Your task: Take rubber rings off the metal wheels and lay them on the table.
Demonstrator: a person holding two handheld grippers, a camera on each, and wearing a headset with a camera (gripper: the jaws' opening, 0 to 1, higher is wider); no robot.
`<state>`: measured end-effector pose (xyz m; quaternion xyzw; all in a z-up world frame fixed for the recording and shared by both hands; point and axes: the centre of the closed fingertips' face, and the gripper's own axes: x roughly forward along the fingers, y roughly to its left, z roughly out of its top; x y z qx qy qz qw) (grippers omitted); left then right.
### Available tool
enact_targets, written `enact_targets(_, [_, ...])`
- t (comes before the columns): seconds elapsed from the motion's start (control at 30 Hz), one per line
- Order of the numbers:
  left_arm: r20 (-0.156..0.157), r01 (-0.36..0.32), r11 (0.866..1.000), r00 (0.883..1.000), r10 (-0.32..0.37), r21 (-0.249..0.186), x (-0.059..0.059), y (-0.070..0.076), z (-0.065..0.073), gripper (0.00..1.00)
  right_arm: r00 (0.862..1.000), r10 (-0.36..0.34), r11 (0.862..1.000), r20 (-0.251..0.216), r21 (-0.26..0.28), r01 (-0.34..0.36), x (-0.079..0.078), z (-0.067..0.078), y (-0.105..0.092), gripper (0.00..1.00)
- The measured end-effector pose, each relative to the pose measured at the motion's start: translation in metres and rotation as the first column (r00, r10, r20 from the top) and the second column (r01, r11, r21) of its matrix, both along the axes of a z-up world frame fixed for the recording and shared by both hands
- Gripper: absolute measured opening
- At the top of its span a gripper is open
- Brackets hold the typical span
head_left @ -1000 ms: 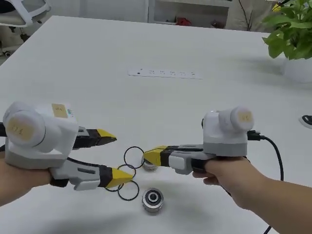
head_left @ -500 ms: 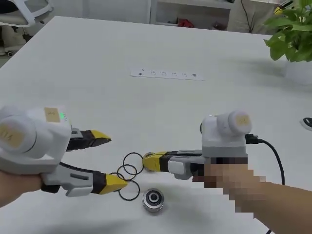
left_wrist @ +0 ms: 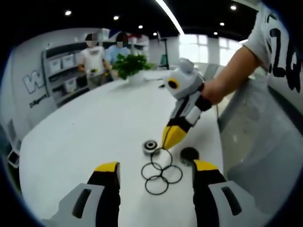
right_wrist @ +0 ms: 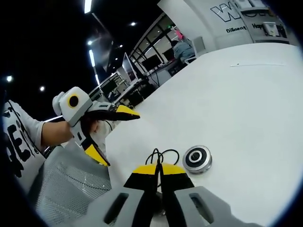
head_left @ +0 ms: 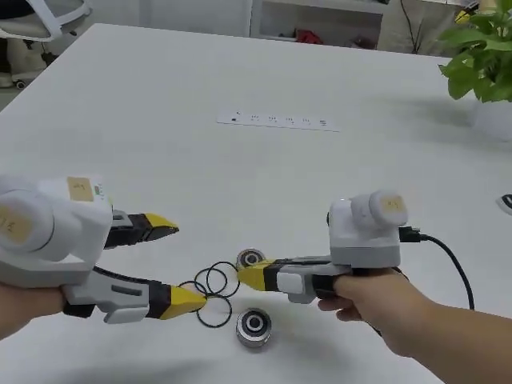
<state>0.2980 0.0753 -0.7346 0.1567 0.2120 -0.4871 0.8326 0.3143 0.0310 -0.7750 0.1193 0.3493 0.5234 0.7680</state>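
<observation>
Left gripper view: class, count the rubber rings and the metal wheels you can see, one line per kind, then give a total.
Rubber rings: 4
Metal wheels: 2
Total: 6

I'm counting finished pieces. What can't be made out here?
Thin black rubber rings: head view, overlapping, partly under the left gripper; count unclear.
Right gripper: right gripper view, its shut jaws hide whether a ring is pinched.
Round metal wheels: head view, too small to tell if rings remain on them.
</observation>
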Motion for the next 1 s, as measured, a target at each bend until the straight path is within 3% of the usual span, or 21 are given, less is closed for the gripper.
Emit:
enact_targets(0.5, [-0.012, -0.006, 1.000, 1.000, 0.006, 0.002, -0.002, 0.001, -0.004, 0.62, 0.998, -0.022, 1.000, -0.066, -0.007, 0.021, -0.001, -0.012, -0.003, 0.00])
enact_targets(1.0, [-0.015, -0.008, 1.000, 1.000, 0.009, 0.009, -0.003, 0.002, -0.006, 0.61, 0.996, -0.035, 0.999, -0.083, -0.038, 0.032, 0.000, -0.021, -0.009, 0.00])
